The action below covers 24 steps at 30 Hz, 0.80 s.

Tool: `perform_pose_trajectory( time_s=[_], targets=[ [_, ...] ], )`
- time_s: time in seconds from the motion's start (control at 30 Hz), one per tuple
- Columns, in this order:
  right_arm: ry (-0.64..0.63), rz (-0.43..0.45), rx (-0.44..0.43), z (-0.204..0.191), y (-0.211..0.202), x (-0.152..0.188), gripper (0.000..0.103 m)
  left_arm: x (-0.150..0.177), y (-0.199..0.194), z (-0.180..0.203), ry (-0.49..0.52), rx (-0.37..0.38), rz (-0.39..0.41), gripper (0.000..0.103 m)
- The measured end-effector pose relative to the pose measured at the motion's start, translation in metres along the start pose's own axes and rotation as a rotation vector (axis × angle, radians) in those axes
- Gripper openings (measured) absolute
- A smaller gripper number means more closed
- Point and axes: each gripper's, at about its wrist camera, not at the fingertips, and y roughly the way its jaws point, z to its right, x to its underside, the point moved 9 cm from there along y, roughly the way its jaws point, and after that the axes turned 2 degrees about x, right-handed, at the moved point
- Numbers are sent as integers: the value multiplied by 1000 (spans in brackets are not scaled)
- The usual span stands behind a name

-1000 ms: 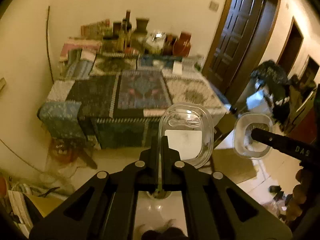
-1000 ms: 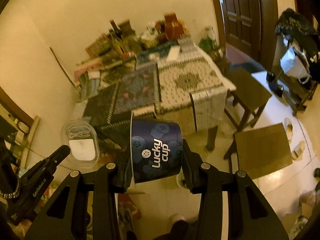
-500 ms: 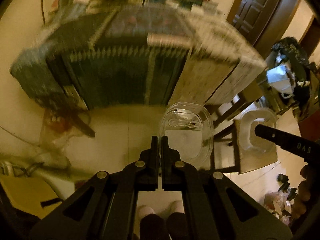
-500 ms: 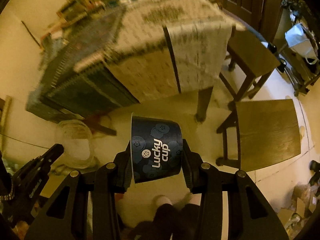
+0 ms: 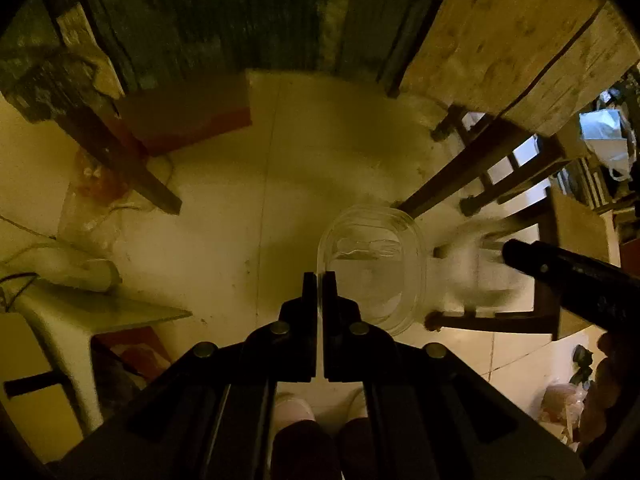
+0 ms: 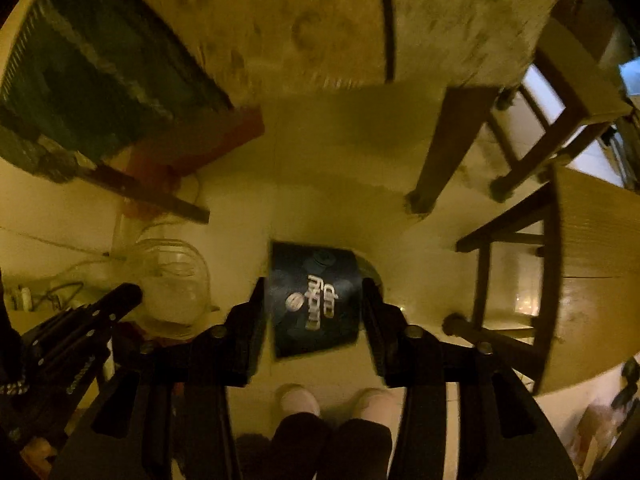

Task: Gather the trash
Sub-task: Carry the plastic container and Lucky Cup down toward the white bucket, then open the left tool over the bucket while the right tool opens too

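Observation:
My left gripper (image 5: 319,280) is shut on the rim of a clear plastic container (image 5: 372,268) with a white label, held above the floor. My right gripper (image 6: 314,292) is shut on a dark blue paper cup (image 6: 314,300) printed "Lucky cup", held sideways between the fingers. The left gripper and its clear container (image 6: 172,280) show at the left of the right wrist view. The right gripper's finger (image 5: 560,268) shows at the right of the left wrist view, with a blurred clear shape beside it. Both cameras look down at the floor.
A cloth-covered table (image 6: 320,20) stands ahead, its wooden legs (image 6: 440,144) reaching the pale tiled floor (image 5: 260,180). Wooden chairs (image 6: 580,264) stand at the right. A red-brown box (image 5: 188,120) and a plastic bag (image 5: 92,192) lie under the table. The person's feet (image 6: 336,400) are below.
Both grippers have tipped downward from facing the table top to facing the floor under the table. Each keeps its hold on its item.

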Motion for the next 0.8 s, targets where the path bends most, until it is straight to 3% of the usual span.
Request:
perform_pose_trajectory(
  time_s=[0.2,0.47,0.6,0.8],
  targets=[
    [18,-29,17,18,22,8,63,14,44,6,4,1,-52,0],
    [45,-26,51,42,31,14,63,29,104,47,43,62,-134,1],
    [43,-20,64,47,30,12,63,36,122,60,76,60,-209,31],
    [45,-3,53,46,8,7,63,33,97,71,114,67,-204,33]
  ],
)
